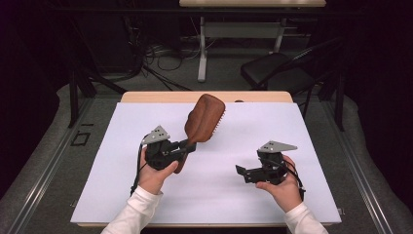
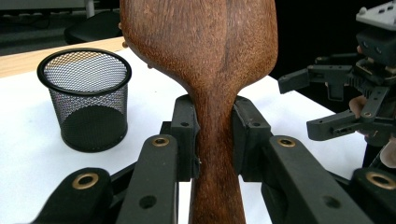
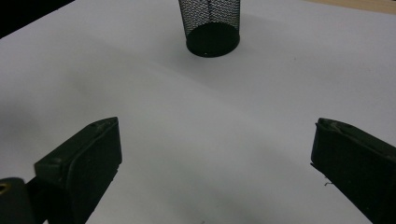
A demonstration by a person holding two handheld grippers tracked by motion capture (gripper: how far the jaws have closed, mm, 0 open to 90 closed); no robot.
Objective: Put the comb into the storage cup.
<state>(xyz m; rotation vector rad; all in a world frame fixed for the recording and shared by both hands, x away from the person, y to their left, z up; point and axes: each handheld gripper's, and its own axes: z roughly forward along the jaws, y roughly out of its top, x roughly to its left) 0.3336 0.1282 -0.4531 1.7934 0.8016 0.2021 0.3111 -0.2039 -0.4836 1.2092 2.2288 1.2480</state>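
Left gripper (image 1: 187,146) clamps the brush (image 1: 204,118) by its neck, lifted off the bench (image 1: 122,195); right gripper (image 1: 242,174) hangs wide open, empty. Next, I'd guess: steer the brush handle into the mesh cup (image 2: 85,98).

High view looks down the table (image 1: 146,204); both gripper views share the mesh cup (image 2: 84,98).

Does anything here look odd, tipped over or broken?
Nothing stands out. The wooden hairbrush is clamped by its neck in the left hand-held gripper, the mesh cup stands upright on the white sheet, and nothing looks spilled or damaged.
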